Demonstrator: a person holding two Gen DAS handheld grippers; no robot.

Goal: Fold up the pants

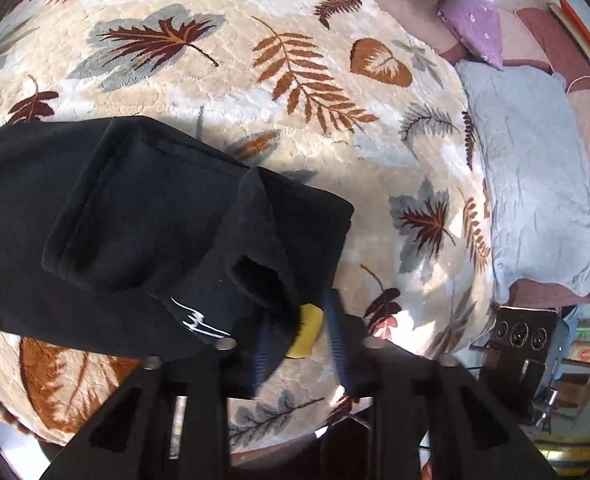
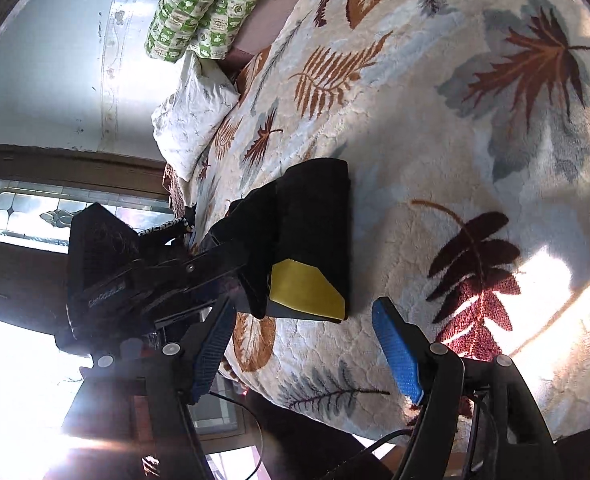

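The black pants are folded into a thick bundle with a small white logo and hang over the leaf-patterned bedspread. My left gripper is shut on the bundle's near edge; a yellow pad shows beside the blue finger. In the right wrist view the pants and the left gripper with its yellow pad sit ahead. My right gripper is open and empty, just below them.
A grey pillow, a purple pillow and a green patterned pillow lie along the bed's edge. A white pillow lies near the wall. A door with a glass pane is to the left.
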